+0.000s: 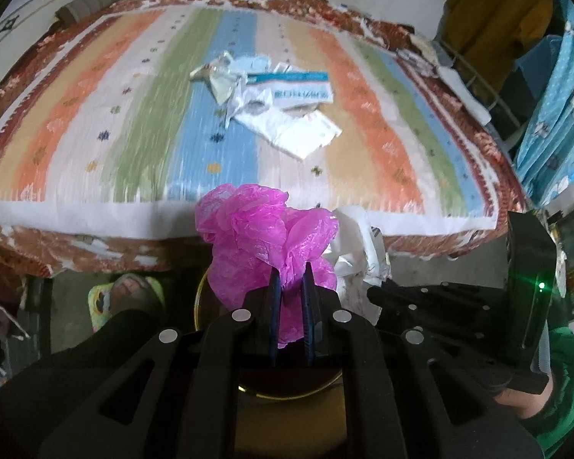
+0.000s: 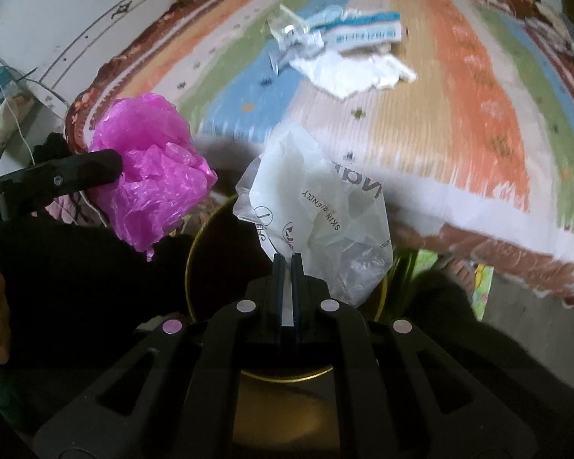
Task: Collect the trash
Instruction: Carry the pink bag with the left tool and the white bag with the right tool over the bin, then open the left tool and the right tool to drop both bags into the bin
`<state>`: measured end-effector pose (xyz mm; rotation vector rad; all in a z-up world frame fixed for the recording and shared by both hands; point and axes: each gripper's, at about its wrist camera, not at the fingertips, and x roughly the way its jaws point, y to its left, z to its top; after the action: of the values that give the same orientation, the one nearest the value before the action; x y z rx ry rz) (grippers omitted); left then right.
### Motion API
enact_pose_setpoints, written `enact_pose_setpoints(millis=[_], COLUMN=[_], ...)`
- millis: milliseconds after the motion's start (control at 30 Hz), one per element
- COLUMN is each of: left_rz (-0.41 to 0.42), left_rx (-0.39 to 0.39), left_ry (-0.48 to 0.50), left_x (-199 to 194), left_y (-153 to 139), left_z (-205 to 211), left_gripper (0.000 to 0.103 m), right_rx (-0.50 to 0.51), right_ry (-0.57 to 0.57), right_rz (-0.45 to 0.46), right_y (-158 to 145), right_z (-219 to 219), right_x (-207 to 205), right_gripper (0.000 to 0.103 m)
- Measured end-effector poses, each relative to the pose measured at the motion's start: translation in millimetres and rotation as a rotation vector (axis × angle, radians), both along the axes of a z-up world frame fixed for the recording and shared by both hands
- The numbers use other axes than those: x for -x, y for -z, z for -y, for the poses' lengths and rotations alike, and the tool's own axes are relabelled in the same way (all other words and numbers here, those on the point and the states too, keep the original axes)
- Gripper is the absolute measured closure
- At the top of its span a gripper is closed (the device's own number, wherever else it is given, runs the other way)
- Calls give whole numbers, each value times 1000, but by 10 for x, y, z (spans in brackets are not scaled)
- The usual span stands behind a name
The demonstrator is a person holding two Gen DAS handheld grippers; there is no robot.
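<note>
The left gripper (image 1: 291, 267) is clamped on a pink bag (image 1: 264, 229) at lower centre; the right gripper (image 2: 288, 258) pinches a clear wrapper (image 2: 317, 206). Both are best released squarely over the dark bin (image 2: 206, 229) below.

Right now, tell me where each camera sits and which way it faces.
Left wrist view: sits on the left claw, facing down past its pink plastic bag toward the striped bedspread; the right claw's black frame shows at right, a foot lower left.
Right wrist view: sits on the right claw, facing down past its clear wrapper; the left claw enters at left, toes at right.
Shared: pink bag, wrapper, gold-rimmed bin, paper litter.
</note>
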<state>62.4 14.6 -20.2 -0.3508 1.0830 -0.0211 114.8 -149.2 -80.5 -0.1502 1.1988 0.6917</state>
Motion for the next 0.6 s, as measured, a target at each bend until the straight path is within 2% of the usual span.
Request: enact_pose_setpoints(millis=[200,367,500,533,567,600], left_rz=[-59,-81,-93,-96,-95,-93], left_rx=[2,-11,7,17,31,39], left_ry=[-19,-28,-23,-25,-31,-37], left_x=[-48,-75,-101,-107,-109,-112], left_y=[133,193,213,219,220,216], left_z=[1,2,14,10,-5,-15], left_gripper=[94,94,92,86,74,68], right_rx=[19,19,13,7,5,5], right_ry=[15,31,51,55,58,61], right_rz=[-91,-111,-137,-143,-145,-144], right_y=[226,282,319,322,318,318], right_z=[-36,-36,-10,-3,0,7], right_x=[-28,-42,-82,-91,-95,-97], right_gripper=[99,99,93,88,86,80])
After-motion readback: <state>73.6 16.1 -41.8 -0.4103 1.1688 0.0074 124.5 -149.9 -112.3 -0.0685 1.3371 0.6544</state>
